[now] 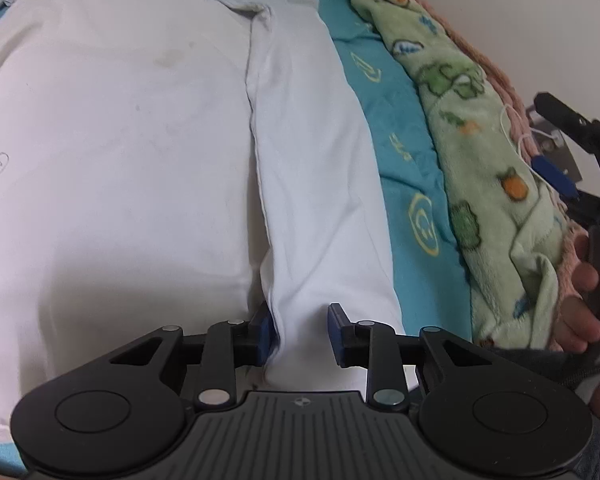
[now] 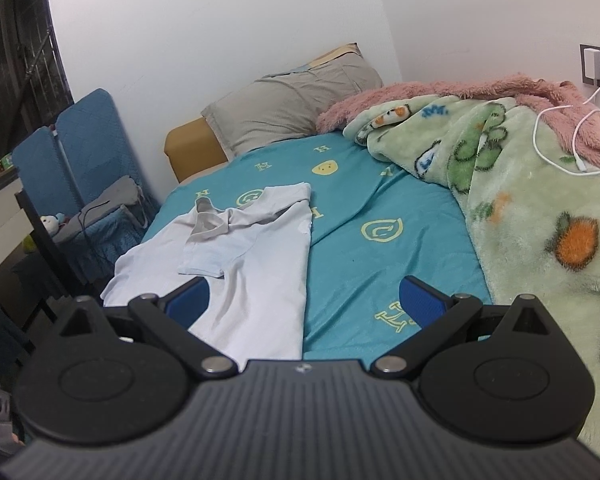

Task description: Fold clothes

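- A white polo shirt (image 2: 256,264) lies flat on the bed, on the turquoise sheet (image 2: 380,248), along the bed's left edge as the right wrist view shows it.
- One side panel of the shirt is folded inward over the body, and a short sleeve (image 2: 208,258) lies on top of the chest.
- The collar (image 2: 208,216) points toward the head of the bed, where a grey pillow (image 2: 292,108) rests.
- The left claw (image 1: 302,332) is low over the shirt near its hem. Its jaws stand narrow, a little apart, and a raised ridge of the folded fabric sits between the blue pads (image 1: 336,332). If the pads press the cloth I cannot tell.
- The right claw (image 2: 304,304) stands wide and holds nothing. It hangs above the near edge of the bed, apart from the cloth.
- In the left wrist view the right claw (image 1: 560,140) shows at the right border, with a hand (image 1: 584,300) on its grip.
- A green fleece blanket (image 2: 540,208) with cartoon prints covers the right side of the bed, with a pink fluffy blanket (image 2: 440,92) behind it.
- A white charging cable (image 2: 560,136) lies across the blankets.
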A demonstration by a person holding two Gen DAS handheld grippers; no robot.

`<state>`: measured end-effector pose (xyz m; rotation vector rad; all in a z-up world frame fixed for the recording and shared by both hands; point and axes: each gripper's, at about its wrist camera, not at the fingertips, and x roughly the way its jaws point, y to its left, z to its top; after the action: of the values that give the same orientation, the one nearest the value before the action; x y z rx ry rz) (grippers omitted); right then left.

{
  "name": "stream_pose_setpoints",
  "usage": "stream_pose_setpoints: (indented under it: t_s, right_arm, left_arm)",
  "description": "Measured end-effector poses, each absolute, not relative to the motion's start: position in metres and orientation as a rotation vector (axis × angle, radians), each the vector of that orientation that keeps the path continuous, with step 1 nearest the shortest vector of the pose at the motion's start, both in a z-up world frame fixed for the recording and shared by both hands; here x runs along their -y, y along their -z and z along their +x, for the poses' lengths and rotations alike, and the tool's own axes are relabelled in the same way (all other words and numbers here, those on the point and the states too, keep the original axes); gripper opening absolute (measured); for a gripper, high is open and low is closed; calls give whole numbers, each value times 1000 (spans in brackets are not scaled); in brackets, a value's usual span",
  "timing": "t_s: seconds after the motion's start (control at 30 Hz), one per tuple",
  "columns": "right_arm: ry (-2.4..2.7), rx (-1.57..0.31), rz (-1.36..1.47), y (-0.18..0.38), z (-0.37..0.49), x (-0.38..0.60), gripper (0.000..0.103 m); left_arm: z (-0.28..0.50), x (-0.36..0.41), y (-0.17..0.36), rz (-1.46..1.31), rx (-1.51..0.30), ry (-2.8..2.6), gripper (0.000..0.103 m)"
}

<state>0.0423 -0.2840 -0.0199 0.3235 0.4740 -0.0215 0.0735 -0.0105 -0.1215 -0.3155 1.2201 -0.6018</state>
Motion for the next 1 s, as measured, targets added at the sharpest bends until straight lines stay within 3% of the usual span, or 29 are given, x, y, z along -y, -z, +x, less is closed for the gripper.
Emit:
stream_pose_setpoints:
  t_s: [0.03, 0.13, 0.37, 0.5, 0.63, 0.73, 1.0]
  right_arm:
    - [20, -474, 326, 20, 42, 284, 103]
    - [14, -473, 331, 20, 41, 285, 103]
    - [4, -467, 331, 19, 40, 283, 103]
    - [-2, -465, 329, 18, 40, 282, 103]
    - [-7, -462, 327, 18, 39, 280, 103]
    - [-11, -459, 322, 17, 40, 279, 103]
    - [-19, -448, 330, 15, 37, 278, 103]
  left_arm:
    - [72, 10, 121, -309, -1228, 608, 12]
    - [66, 8, 118, -291, -1254, 610, 3]
    - [55, 9, 114, -194, -1244, 520, 4]
    - [48, 11, 102, -142, -1168, 494, 17]
    - [44, 7, 84, -127, -1056, 457, 68]
    - [41, 8, 69, -108, -962, 417, 81]
    - [33, 11, 39, -64, -778, 276, 97]
